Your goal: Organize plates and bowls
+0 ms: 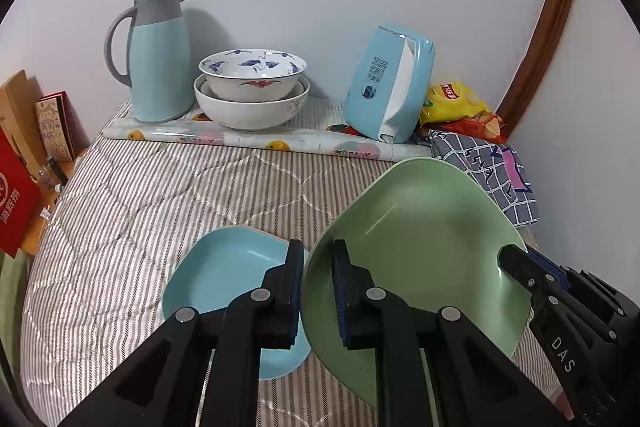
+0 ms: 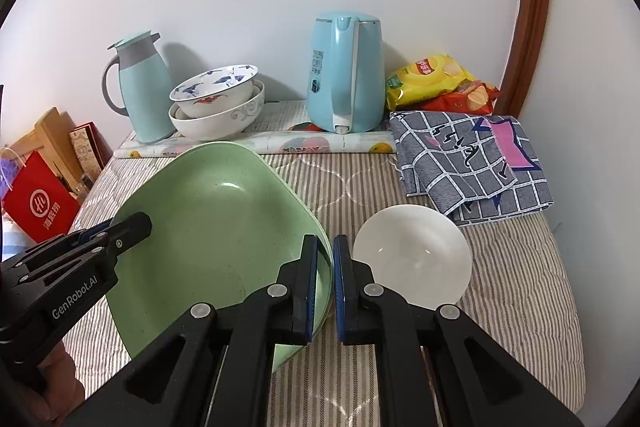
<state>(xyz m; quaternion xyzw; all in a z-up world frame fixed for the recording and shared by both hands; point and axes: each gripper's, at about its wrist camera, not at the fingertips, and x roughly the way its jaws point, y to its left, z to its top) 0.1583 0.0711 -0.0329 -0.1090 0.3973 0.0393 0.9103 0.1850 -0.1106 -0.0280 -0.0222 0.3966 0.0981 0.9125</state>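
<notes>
I have both tongs, left (image 1: 318, 291) and right (image 2: 325, 287), clenched on opposite rims of the green plate (image 1: 420, 247); I should keep it level while carrying it over the blue plate (image 1: 232, 275).

left gripper (image 1: 318, 291): fingers clamped on the left rim of the green plate (image 1: 424, 247), one finger inside the rim, one outside; pitched downward.
right gripper (image 2: 325, 287): fingers pinched on the plate's right rim, one on each face of it; pitched downward likewise.
hand (image 2: 56, 379): partly visible at the lower left of the plate, gripping the left gripper's handle.
</notes>
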